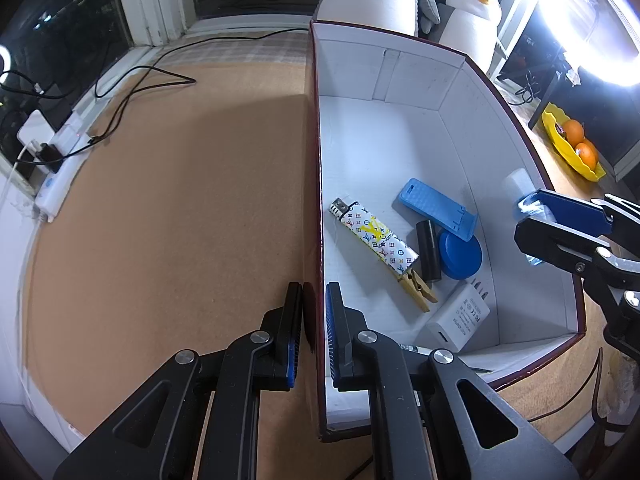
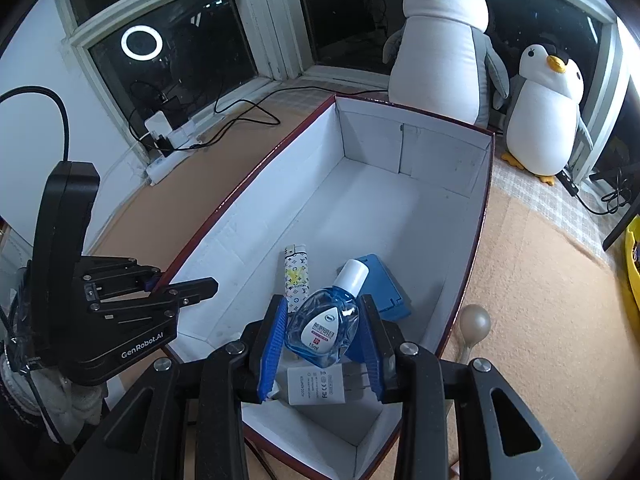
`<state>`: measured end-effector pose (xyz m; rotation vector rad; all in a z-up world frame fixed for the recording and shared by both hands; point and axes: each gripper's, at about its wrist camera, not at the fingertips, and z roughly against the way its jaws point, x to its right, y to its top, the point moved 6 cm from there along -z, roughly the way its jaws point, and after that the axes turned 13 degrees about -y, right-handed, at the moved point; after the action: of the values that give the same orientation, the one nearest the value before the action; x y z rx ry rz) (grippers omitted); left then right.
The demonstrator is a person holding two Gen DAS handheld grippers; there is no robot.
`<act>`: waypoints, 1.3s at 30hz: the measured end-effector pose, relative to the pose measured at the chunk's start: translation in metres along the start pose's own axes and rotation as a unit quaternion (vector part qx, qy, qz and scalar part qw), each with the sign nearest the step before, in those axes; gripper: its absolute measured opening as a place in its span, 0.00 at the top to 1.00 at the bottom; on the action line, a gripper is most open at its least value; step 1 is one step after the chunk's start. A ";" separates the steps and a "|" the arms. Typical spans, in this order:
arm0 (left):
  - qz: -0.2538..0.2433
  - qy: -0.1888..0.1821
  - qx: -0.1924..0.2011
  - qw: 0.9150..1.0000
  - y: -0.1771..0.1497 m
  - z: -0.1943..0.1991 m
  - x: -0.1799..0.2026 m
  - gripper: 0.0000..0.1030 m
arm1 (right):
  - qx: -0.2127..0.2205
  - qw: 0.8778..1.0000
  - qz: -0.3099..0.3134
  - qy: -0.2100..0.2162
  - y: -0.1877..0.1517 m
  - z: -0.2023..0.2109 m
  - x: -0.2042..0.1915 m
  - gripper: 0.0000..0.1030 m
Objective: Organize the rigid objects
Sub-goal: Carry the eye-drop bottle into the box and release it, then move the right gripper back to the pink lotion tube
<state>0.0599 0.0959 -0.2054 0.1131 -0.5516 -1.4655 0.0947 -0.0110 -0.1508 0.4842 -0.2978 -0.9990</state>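
Eye-drop bottle (image 2: pixel 325 322): right gripper (image 2: pixel 325 344) is clamping it, cap pointing forward, hovering above the box (image 2: pixel 416 216) near the adapter (image 2: pixel 318 386). Left gripper (image 1: pixel 315 336) is pinching the box's wall. Lighter (image 1: pixel 374 238) is lying below.

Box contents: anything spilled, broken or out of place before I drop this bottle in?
Nothing stands out. The lighter, blue stand, clothespin, black cylinder, blue lid and charger lie loose but intact in the box. No spill visible.
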 end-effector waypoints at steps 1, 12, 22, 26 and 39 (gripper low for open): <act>0.000 0.000 0.000 1.000 0.000 0.000 0.000 0.92 | 0.001 1.000 -0.001 0.002 0.000 0.001 0.000 0.65; -0.001 0.001 0.000 1.000 0.000 0.000 -0.001 0.92 | 0.016 1.000 -0.021 0.004 0.004 0.014 0.010 0.54; -0.002 0.003 -0.002 1.000 0.000 0.000 -0.002 0.92 | 0.027 0.997 -0.070 -0.020 -0.010 0.028 0.066 0.54; -0.002 0.004 -0.004 1.000 0.000 0.000 -0.002 0.90 | 0.015 0.995 -0.091 -0.043 -0.021 0.024 0.099 0.54; -0.002 0.012 -0.007 1.000 0.000 -0.001 -0.001 0.89 | -0.074 0.986 -0.123 -0.086 -0.073 -0.021 0.158 0.54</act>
<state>0.0606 0.0963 -0.2063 0.1207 -0.5219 -1.4695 0.1319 -0.1736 -0.2036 0.3036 -0.3204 -1.2968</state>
